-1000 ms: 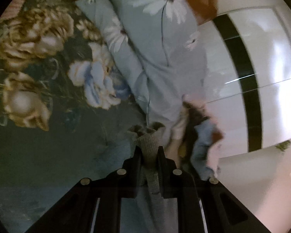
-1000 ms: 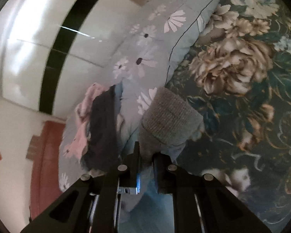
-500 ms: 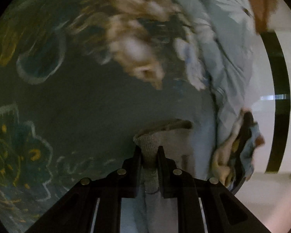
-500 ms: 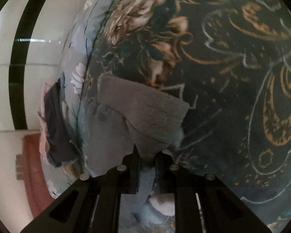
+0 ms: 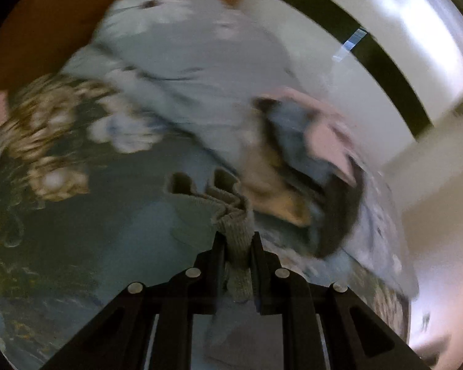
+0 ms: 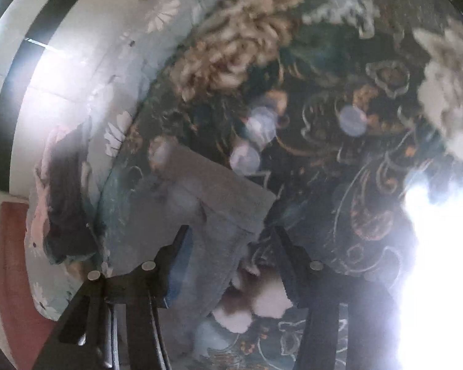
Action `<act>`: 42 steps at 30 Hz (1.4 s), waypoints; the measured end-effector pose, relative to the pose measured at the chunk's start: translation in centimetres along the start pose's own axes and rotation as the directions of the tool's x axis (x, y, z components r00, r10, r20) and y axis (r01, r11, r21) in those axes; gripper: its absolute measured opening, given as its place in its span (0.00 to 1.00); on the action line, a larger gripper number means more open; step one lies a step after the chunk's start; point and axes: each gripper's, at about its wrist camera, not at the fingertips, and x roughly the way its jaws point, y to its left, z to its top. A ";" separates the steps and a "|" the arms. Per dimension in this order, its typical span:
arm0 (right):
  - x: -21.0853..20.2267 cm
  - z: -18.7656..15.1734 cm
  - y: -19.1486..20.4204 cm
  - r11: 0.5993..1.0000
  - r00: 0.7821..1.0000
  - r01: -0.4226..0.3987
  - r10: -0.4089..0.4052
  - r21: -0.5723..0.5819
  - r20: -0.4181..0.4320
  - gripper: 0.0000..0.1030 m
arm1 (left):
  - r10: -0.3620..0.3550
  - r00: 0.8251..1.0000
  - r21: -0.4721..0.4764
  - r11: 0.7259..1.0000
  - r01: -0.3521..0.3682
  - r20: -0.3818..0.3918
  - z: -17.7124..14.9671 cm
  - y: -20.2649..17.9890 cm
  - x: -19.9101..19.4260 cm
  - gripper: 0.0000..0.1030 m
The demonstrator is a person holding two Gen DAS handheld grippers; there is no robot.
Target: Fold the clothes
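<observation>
Left gripper [image 5: 237,237] clamped on grey ribbed knit garment [image 5: 231,215]; right gripper [image 6: 228,231] spread wide, gripping nothing. Folding unfinished, judging by bunched cloth over dark floral bedspread [image 6: 339,154].

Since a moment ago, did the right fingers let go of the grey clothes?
Yes. The right gripper has spread apart; its fingers now stand either side of the grey garment lying on the flowered bedspread.

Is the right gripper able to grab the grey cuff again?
Probably yes. The right gripper is open, and the grey cuff lies right between its fingers on the flowery bedspread, with nothing covering it.
</observation>
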 end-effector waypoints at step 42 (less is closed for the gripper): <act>3.5 -10.7 10.0 0.894 0.939 -0.282 0.182 -0.348 -0.291 0.53 | 0.063 0.879 0.336 0.935 0.113 -0.473 -12.6 -17.8 11.3 0.62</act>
